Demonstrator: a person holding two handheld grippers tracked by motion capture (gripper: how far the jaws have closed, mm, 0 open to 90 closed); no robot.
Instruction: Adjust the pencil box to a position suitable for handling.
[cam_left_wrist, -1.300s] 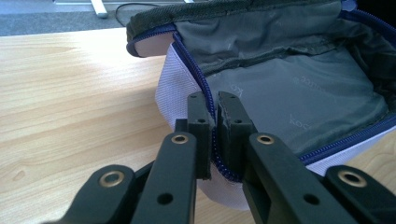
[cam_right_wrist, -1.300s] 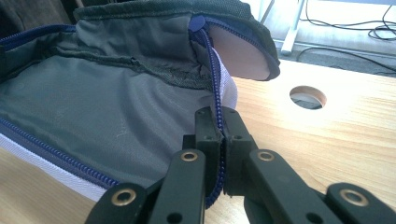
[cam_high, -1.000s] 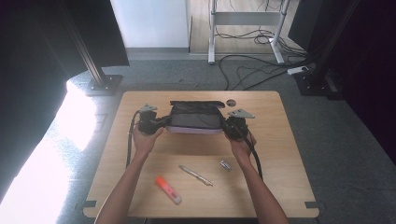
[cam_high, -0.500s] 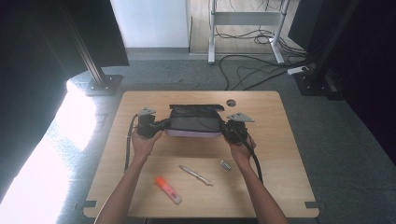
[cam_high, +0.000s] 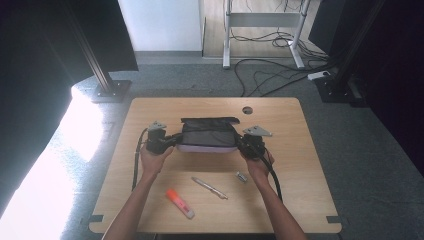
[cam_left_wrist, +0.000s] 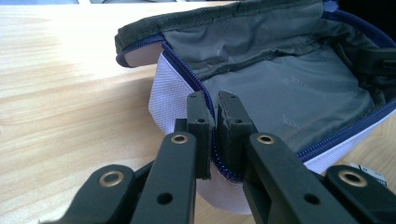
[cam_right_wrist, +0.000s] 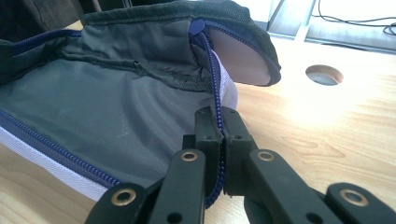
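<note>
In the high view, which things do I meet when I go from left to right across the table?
Left gripper → orange marker → pen → small metal piece → right gripper. The open pouch, held between both grippers, spans the middle.

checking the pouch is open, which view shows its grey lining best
The left gripper view: the pouch gapes wide, its grey lining and blue zipper clear. The right gripper view shows the lining closer in; the high view shows it small and dark.

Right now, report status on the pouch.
Left tongs shut on pouch rim. Right tongs shut on opposite rim. Pouch unzipped, held open. Nothing blocking.
</note>
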